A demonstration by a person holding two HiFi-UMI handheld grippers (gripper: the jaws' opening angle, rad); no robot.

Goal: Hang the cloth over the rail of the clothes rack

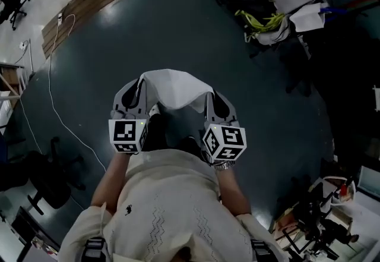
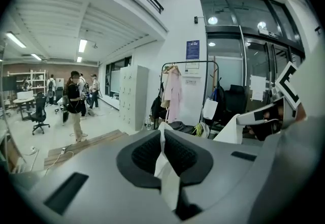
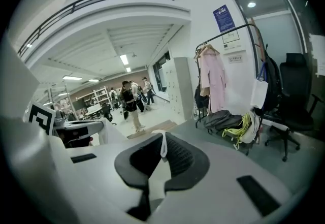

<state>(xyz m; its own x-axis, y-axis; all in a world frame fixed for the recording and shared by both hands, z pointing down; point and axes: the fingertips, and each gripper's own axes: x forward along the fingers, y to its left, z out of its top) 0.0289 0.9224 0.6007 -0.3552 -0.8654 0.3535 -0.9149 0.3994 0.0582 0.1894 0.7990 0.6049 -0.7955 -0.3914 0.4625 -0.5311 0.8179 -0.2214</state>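
Saw a plain white cloth (image 1: pixel 175 90) spread above the dark floor (image 1: pixel 178 23), clear of it. Found its left edge pinched in the closed jaws of the left gripper (image 1: pixel 140 84), its right edge pinched likewise in the right gripper (image 1: pixel 209 97). Noted the span between the two grips slack, its near edge curving. Spotted the clothes rack (image 2: pixel 190 62) well apart from it, far off against a white wall: thin black tubing, upright, with a level top rail (image 3: pixel 227 33) rounded at the corners and a pink garment (image 2: pixel 172 93) on a hanger at its left end.
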